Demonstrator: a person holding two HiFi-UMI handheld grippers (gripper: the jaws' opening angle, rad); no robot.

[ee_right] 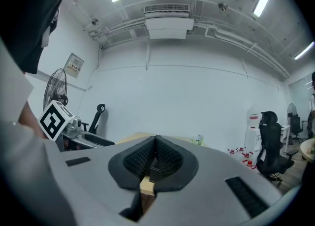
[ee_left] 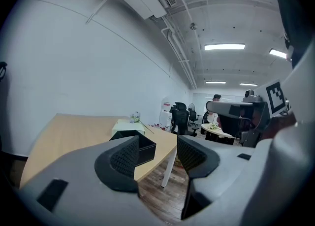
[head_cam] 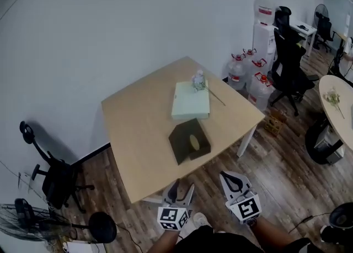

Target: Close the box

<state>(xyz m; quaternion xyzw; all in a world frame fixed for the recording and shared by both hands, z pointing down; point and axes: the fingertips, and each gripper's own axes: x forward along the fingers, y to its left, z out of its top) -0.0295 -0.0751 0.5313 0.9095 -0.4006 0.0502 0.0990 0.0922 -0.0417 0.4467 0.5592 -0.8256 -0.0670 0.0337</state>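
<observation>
The left gripper (head_cam: 181,190) hangs at seven o'clock off the table (head_cam: 138,130), jaws spread and empty. The dark open box (head_cam: 189,140) sits mid-table, with what looks like its pale lid (head_cam: 191,102) just beyond at twelve o'clock. Both seem light, stiff card, best pinched by the lid's side edges. At five o'clock, the right gripper (head_cam: 231,180) has its jaws pressed together on nothing.

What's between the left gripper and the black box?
Only bare tabletop and a strip of floor, per the head view: the left gripper hangs off the table's near edge, short of the black box.
</observation>
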